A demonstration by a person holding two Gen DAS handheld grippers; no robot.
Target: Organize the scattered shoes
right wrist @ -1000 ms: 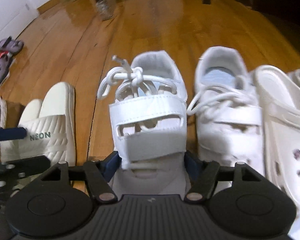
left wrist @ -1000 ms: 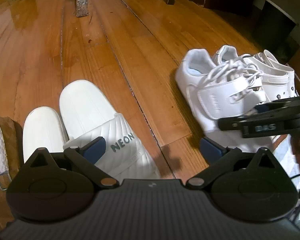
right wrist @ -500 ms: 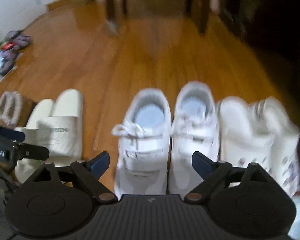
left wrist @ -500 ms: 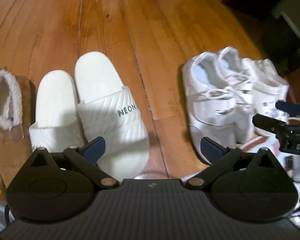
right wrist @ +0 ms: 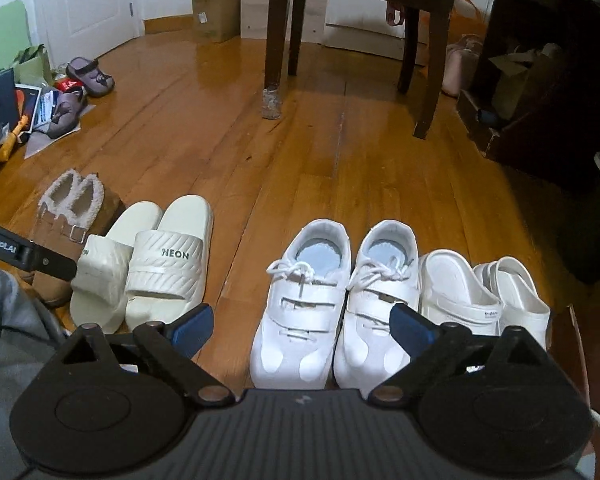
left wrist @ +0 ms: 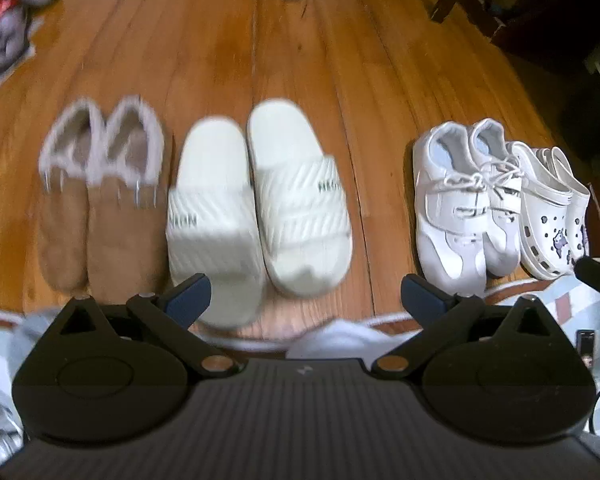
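Four pairs are sitting in a row on the wood floor (right wrist: 300,160): fuzzy brown slippers (left wrist: 100,208), cream slides (left wrist: 260,204), white sneakers (right wrist: 336,300), white clogs (right wrist: 484,296). Left gripper (left wrist: 304,292) is hanging with jaws spread, empty; right gripper (right wrist: 300,324) is opening its jaws, nothing between them.

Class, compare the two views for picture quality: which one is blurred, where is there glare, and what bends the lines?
Left wrist view: motion blur smears the fur-lined slippers and slides. Right wrist view: sharp; window glare on the floor near the table leg. Both: fisheye curves the floorboards.
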